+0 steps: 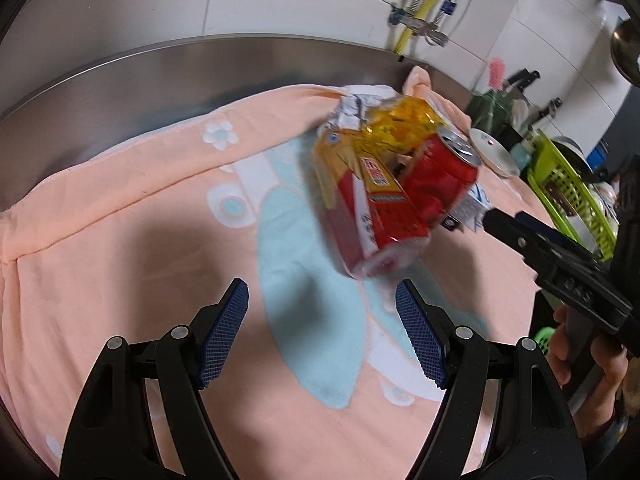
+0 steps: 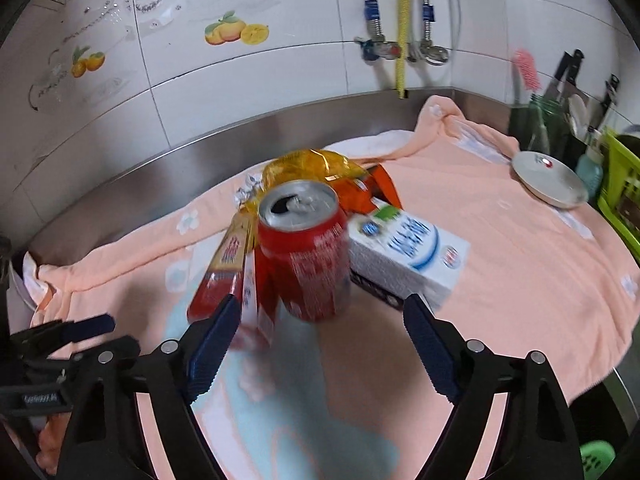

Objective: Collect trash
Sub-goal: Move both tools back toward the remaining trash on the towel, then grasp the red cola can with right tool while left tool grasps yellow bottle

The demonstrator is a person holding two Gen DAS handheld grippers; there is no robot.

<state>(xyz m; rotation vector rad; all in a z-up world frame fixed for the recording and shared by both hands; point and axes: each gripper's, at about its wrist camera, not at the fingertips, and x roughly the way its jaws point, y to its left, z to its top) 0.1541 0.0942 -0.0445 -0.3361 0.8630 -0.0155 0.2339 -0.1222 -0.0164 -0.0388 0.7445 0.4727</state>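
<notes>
A pile of trash lies on a pink towel (image 1: 120, 240): a red drink can (image 2: 306, 252), a red-and-yellow carton (image 1: 360, 208), a crumpled yellow wrapper (image 1: 400, 124) and a white milk box (image 2: 408, 256). My left gripper (image 1: 320, 336) is open and empty, just short of the carton. My right gripper (image 2: 320, 340) is open and empty, its jaws on either side of the can's near end without touching. It also shows in the left wrist view (image 1: 504, 224), at the right beside the milk box (image 1: 472, 208).
The towel covers a steel counter (image 1: 160, 76) against a tiled wall. A white dish (image 2: 548, 180) sits at the towel's far right. A green basket (image 1: 572, 200), a utensil jar (image 2: 536, 124) and wall pipes (image 2: 400, 48) stand beyond.
</notes>
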